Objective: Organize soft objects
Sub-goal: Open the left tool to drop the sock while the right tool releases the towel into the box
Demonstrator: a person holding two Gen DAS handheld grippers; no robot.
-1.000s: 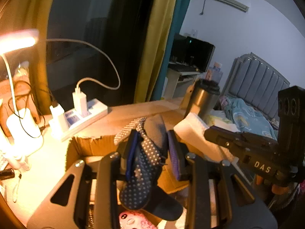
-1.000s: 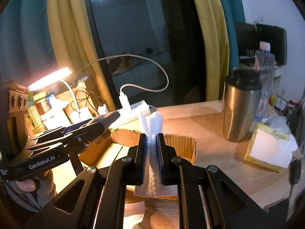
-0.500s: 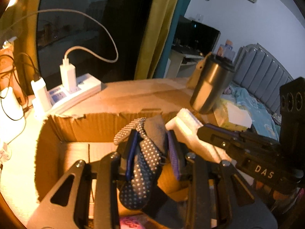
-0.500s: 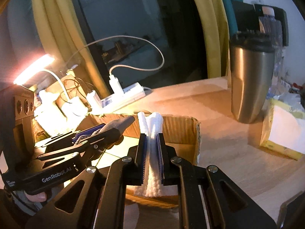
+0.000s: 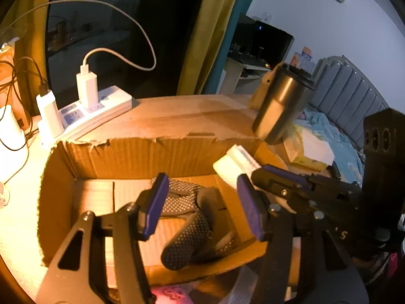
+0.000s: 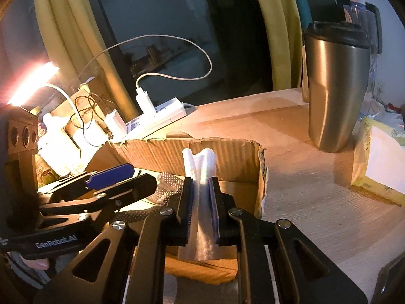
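Note:
A dark dotted sock (image 5: pixel 192 225) lies loose on the floor of an open cardboard box (image 5: pixel 162 152); it also shows in the right wrist view (image 6: pixel 167 181). My left gripper (image 5: pixel 202 207) is open above the sock, with its blue pads apart. My right gripper (image 6: pixel 201 197) is shut on a folded white cloth (image 6: pixel 201 167) and holds it upright over the box's right part (image 6: pixel 227 149). In the left wrist view the white cloth (image 5: pixel 235 162) sticks out of the right gripper at the box's right wall.
A steel tumbler (image 6: pixel 334 88) stands on the wooden table to the right of the box. A tissue pack (image 6: pixel 379 162) lies at far right. A white power strip (image 5: pixel 91 111) with chargers and cables sits behind the box. A lit lamp (image 6: pixel 33 81) is at left.
My left gripper has opened and let go of the dotted sock, which now lies in the box. Both grippers have moved forward and down over the box. The right gripper still holds the white cloth.

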